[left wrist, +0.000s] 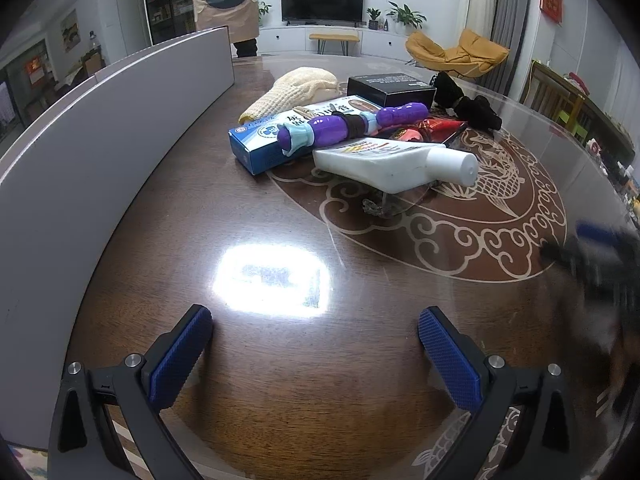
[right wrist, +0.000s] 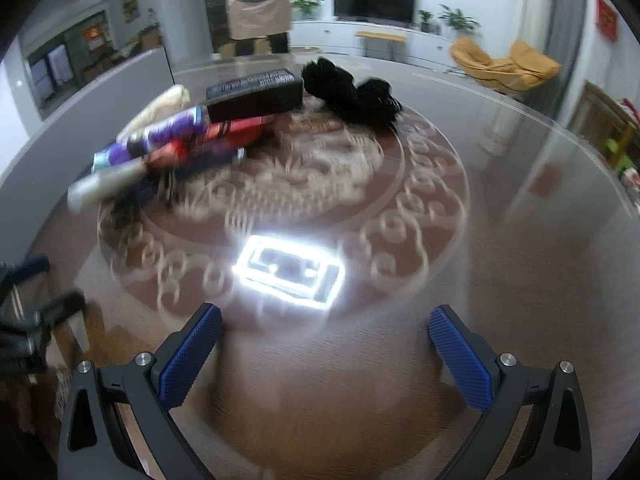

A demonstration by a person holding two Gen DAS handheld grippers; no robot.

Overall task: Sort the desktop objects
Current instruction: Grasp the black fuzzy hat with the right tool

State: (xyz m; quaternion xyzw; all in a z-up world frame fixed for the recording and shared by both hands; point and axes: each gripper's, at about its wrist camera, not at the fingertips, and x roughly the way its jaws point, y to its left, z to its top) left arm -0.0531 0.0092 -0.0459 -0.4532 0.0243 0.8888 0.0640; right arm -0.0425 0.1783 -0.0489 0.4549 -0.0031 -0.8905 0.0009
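Observation:
A pile of objects lies mid-table: a white bottle [left wrist: 396, 164], a purple toy [left wrist: 340, 126], a blue-white box [left wrist: 272, 136], a black box [left wrist: 390, 88], a cream knit cloth [left wrist: 296, 88], a red packet [left wrist: 424, 130] and black fabric [left wrist: 468, 104]. My left gripper [left wrist: 316, 344] is open and empty, well short of the pile. My right gripper [right wrist: 326, 340] is open and empty over bare table; its view is blurred, showing the black box [right wrist: 256, 94], black fabric [right wrist: 352, 90], purple toy [right wrist: 168, 132] and white bottle [right wrist: 104, 186].
A grey board [left wrist: 92, 148] stands along the table's left side. The brown table [left wrist: 280, 380] has a round glass top with a dragon pattern and lamp glare. A person in an apron [left wrist: 226, 0] stands behind. The other gripper shows blurred at right [left wrist: 600, 256].

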